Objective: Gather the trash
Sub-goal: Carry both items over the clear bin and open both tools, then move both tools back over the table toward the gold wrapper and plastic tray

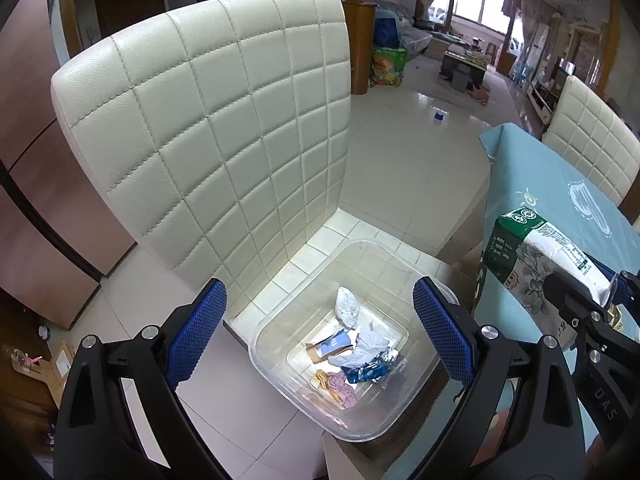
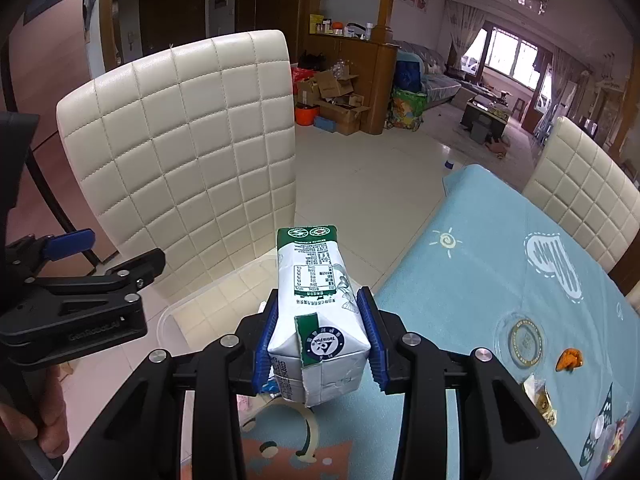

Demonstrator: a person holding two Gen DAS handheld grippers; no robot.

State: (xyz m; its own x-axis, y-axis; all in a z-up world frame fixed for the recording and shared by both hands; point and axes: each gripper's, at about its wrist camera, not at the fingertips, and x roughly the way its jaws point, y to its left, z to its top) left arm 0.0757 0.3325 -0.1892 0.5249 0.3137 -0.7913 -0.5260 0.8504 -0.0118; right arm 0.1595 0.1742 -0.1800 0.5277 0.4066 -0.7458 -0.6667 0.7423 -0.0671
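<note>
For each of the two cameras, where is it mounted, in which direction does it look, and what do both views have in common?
Left wrist: sits on the left gripper, looks down into the clear bin on the cream chair; its open blue fingers show.
Right wrist: sits on the right gripper, looks forward and down over the milk carton it clamps; a hand shows at the left.
Shared: chair, bin, carton, the blue tablecloth, and each view shows the other gripper.

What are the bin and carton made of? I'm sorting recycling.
Bin: clear, glossy plastic, apparently; the chair seat and the trash inside show through its walls. Carton: printed, coated paperboard, likely; folded seams and creased corners, with a Tetra Pak mark on its end.
</note>
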